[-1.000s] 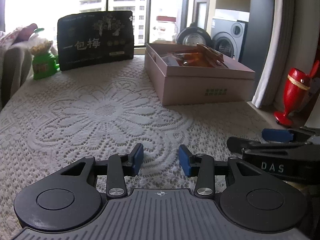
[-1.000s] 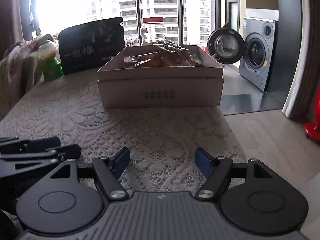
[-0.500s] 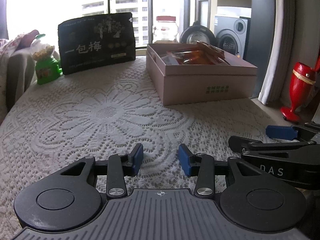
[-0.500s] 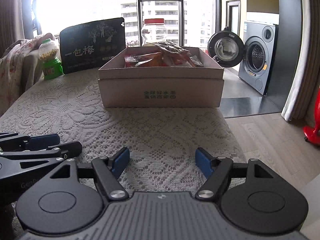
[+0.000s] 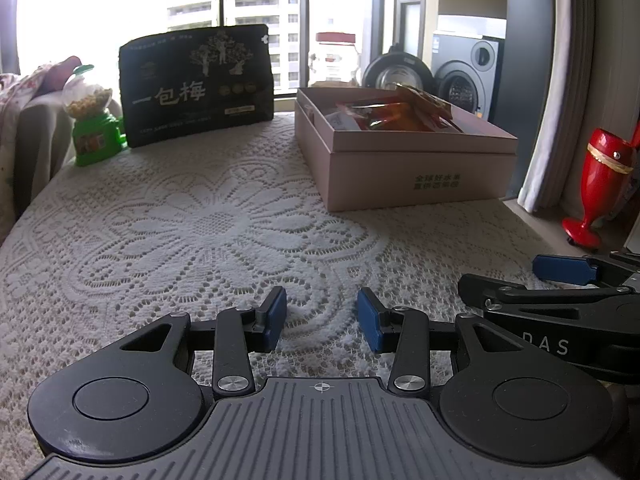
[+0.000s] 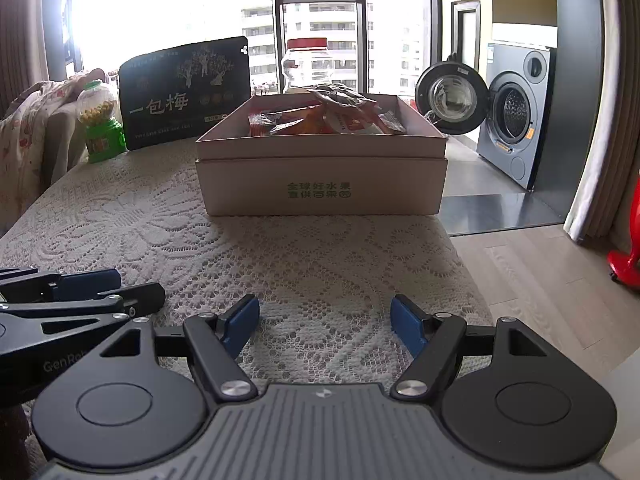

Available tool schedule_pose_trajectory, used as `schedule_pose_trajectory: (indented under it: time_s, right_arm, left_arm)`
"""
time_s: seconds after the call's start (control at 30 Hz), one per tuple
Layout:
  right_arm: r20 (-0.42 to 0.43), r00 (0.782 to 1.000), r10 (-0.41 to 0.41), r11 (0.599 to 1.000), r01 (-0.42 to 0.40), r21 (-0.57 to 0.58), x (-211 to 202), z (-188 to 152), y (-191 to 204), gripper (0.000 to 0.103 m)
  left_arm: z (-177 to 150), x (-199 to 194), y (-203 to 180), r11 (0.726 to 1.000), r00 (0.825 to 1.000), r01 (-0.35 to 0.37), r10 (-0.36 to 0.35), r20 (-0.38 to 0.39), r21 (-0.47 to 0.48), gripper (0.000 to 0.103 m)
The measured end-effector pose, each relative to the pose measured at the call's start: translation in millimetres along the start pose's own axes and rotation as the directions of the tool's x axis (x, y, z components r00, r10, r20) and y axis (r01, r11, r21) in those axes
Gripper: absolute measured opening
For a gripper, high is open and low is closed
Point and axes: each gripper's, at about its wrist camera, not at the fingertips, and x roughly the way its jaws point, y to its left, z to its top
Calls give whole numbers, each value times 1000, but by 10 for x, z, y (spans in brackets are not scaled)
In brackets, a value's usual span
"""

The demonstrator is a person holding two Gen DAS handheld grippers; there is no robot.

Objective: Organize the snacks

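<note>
The open pale pink cardboard box sits toward the far right of the counter, which is covered in a white lace cloth, and orange and red snack packets are heaped inside it above the rim. Left of it, a large black snack bag with white Chinese lettering stands upright at the back edge, and just beside that stands a small green gumball-machine toy with a clear globe of yellow balls. A clear plastic jar with a red lid rises behind the box. Both tongs hover low at the near edge, empty: the left tongs narrowly parted, the right tongs spread wide. Beyond the counter stands a grey washing machine with its round door swung open.
</note>
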Motion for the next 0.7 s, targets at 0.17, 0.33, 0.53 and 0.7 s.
schedule_pose_trajectory:
  time_s: [0.17, 0.33, 0.53, 0.7]
  right_arm:
    - [1, 1000, 1, 1000, -1, 1, -1, -1, -4, 73]
    - [1, 1000, 2, 1000, -2, 4, -2, -2, -2, 73]
    - [3, 1000, 4, 1000, -4, 7, -3, 5, -1, 73]
    - [3, 1000, 4, 1000, -4, 8, -2, 4, -2, 73]
  left_arm:
    - [-1, 0, 3, 1000, 1000, -1, 1, 0, 1, 44]
    - [-2, -1, 7, 1000, 1000, -1, 1, 0, 1, 44]
    - [-2, -1, 2, 1000, 1000, -1, 1, 0, 1, 44]
    - [-3, -1, 6, 1000, 1000, -1, 1, 0, 1, 44]
